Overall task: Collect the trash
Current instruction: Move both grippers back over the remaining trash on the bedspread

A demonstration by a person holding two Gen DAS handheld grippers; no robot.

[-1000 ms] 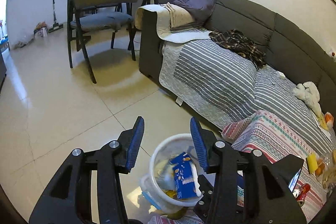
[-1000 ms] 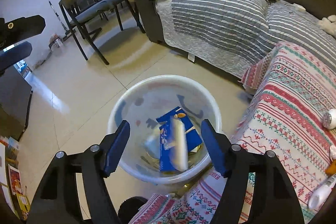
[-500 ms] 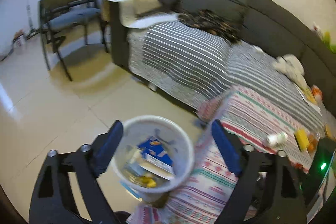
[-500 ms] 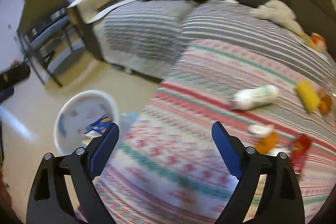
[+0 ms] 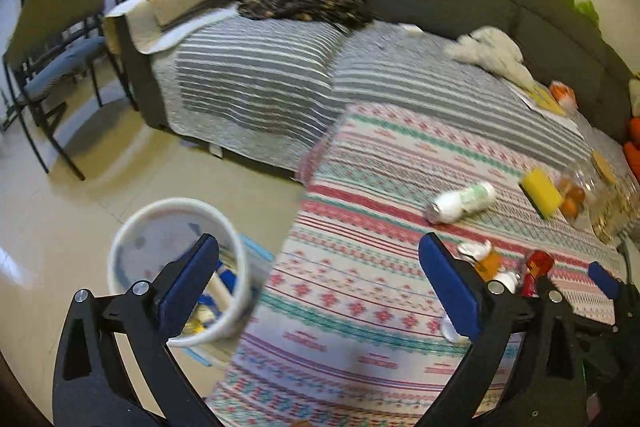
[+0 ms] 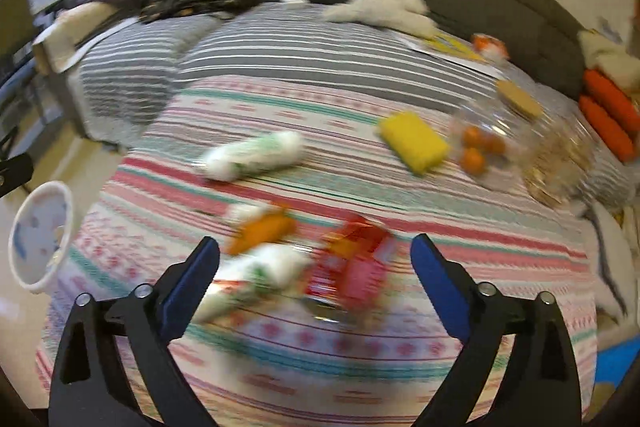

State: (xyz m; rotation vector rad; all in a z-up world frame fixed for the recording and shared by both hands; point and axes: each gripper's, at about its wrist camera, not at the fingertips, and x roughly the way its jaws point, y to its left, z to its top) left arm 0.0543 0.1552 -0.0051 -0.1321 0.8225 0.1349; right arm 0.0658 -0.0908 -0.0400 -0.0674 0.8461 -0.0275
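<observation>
Trash litters the patterned cloth (image 6: pixel 360 359): a red wrapper (image 6: pixel 352 267) lies near, between my right gripper's (image 6: pixel 314 283) opening, empty jaws. My left gripper (image 5: pixel 320 285) is opening, also empty. The white bin (image 5: pixel 140 227) stands far left on the floor.

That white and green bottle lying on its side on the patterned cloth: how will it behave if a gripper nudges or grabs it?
The white and green bottle looks round and lies on its side, so a nudge would probably roll it. It seems to be light plastic, perhaps easy to squash and slippery.
</observation>
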